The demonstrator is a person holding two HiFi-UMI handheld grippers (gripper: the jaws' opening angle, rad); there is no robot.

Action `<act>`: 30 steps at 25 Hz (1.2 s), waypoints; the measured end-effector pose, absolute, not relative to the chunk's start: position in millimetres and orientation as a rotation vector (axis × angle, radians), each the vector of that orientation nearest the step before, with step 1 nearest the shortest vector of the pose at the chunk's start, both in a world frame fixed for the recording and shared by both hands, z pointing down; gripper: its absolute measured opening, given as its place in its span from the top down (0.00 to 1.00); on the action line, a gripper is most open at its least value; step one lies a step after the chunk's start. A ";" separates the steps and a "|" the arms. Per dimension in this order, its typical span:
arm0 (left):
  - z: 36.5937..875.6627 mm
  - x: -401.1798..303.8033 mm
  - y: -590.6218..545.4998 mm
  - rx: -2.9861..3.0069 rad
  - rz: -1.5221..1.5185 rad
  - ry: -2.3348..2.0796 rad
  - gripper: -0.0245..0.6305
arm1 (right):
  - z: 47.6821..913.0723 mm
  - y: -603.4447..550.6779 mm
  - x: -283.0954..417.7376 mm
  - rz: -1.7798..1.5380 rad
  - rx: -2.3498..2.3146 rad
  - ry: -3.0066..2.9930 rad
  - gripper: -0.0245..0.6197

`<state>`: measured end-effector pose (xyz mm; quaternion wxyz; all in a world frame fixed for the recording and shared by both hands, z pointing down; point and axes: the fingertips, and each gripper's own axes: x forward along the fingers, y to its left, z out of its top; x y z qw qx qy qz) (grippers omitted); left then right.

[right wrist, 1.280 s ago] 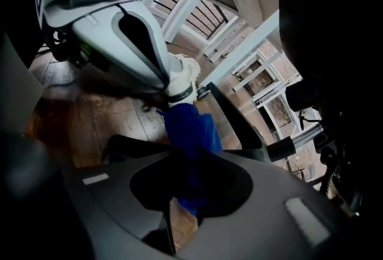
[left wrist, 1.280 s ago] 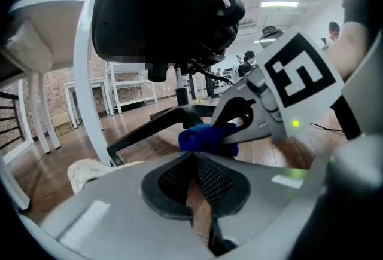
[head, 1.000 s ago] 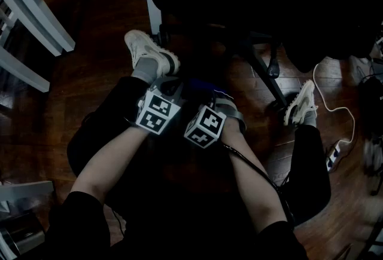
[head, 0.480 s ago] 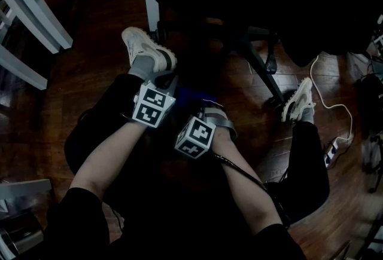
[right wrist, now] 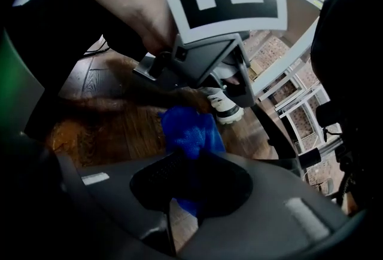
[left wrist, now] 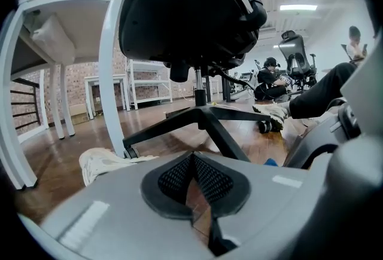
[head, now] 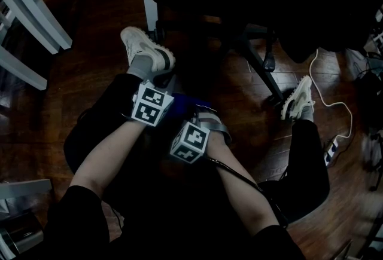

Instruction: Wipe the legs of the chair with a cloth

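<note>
White table legs (head: 36, 20) at far left, on the wood floor (head: 90, 67). Next, my L shoe (head: 143, 49), toe pointing up-frame, close to the chair base. My L gripper (left wrist: 191, 186) is just below that shoe in head view. Its jaws are pressed together w/ nothing between them, and it points low toward the chair legs (left wrist: 203, 118). In the left gripper view a pale shoe (left wrist: 102, 163) sits lower left by a caster, and the black chair (left wrist: 191, 20) fills the top.

Blue cloth (right wrist: 188, 130) is mid-frame, between the two grippers in head view. It's pinched in my R gripper (right wrist: 179, 190), bunched up and sticking out past the jaw tips over the floor. My R gripper points steeply down, right beside my L one. One chair leg runs to the cloth's right in the right gripper view, w/ a strip of floor between, so no contact. Further right are my R shoe (head: 297, 100) and a white cord (head: 335, 106) on the floor.
</note>
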<state>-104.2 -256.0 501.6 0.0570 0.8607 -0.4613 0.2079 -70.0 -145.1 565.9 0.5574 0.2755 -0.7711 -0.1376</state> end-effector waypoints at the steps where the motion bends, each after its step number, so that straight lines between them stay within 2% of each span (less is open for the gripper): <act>1: 501.0 -104.1 -255.5 2.611 0.625 -1.399 0.96 | 566.2 -142.2 -70.7 -0.321 0.648 -1.827 0.83; 8: 502.0 -105.5 -260.8 2.611 0.583 -1.409 0.96 | 546.4 -137.1 -61.8 -0.308 0.705 -1.860 0.83; 14: 462.0 -87.5 -262.8 2.745 0.597 -1.402 0.96 | 515.3 -145.3 -15.5 -0.280 0.837 -1.837 0.83; 18: 419.7 -72.9 -251.0 2.795 0.477 -1.371 0.96 | 494.9 -148.5 13.6 -0.214 0.948 -1.847 0.83; 23: 361.8 -69.9 -229.3 2.817 0.357 -1.334 0.96 | 466.6 -135.6 15.6 -0.203 1.016 -1.892 0.83; 30: 270.3 -65.2 -195.3 2.810 -0.044 -1.226 0.96 | 436.2 -121.4 7.9 -0.230 1.080 -1.913 0.83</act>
